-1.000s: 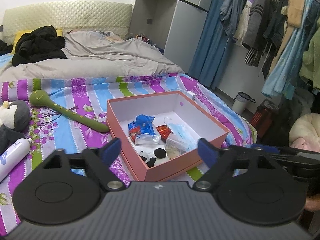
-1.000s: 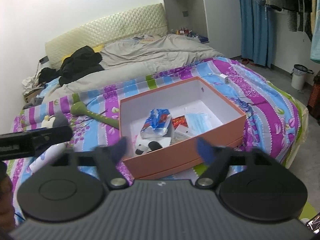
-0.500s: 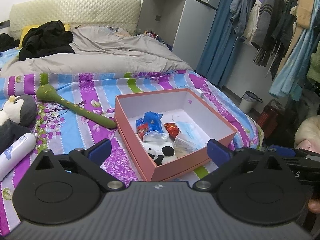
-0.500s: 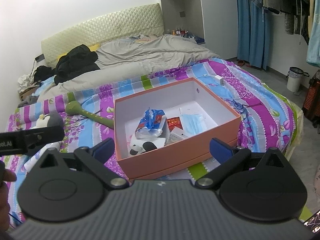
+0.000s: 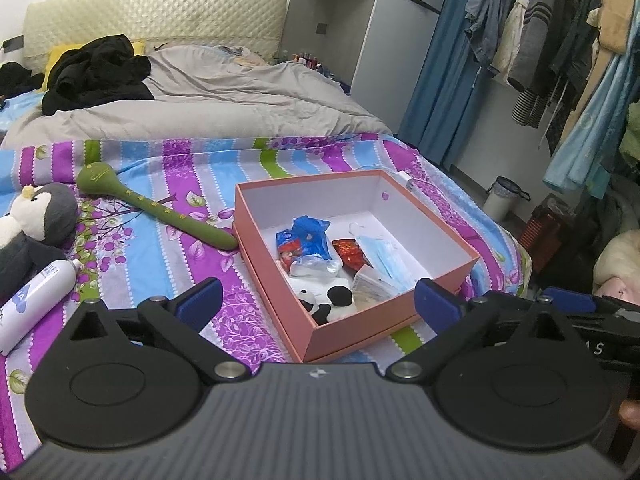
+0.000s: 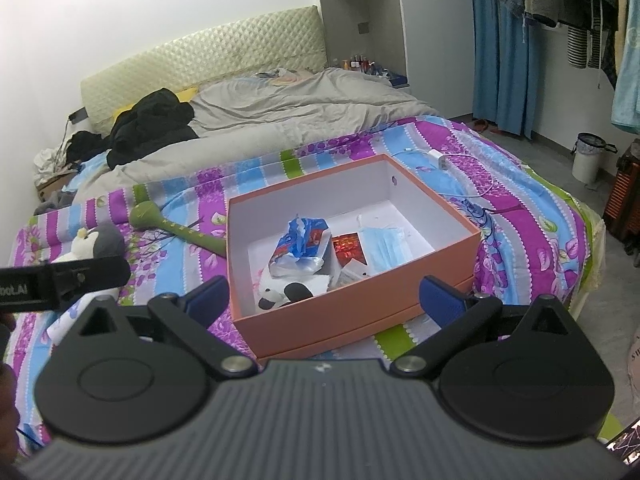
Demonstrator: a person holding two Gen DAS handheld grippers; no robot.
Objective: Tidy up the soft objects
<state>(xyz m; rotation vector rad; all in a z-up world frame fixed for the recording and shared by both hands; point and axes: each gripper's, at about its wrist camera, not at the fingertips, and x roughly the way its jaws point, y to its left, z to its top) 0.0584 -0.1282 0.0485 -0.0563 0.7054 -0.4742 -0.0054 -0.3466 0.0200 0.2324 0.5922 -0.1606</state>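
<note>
My left gripper (image 5: 316, 300) and right gripper (image 6: 325, 297) both hover spread wide and hold nothing, near the pink box (image 5: 448, 276) on the striped bedspread (image 5: 132, 248). A panda plush (image 5: 330, 300) lies inside; the penguin plush (image 5: 36, 216) sits well apart.

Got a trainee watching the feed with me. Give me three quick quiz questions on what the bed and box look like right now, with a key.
1. True or false: the penguin already lies inside the box.
2. Which item is in the box? A) the bottle B) the panda C) the green stick
3. Fill in: both the left gripper and the right gripper are ____ and hold nothing.

Key:
1. False; it lies on the striped sheet to the left of the box.
2. B
3. open
</note>
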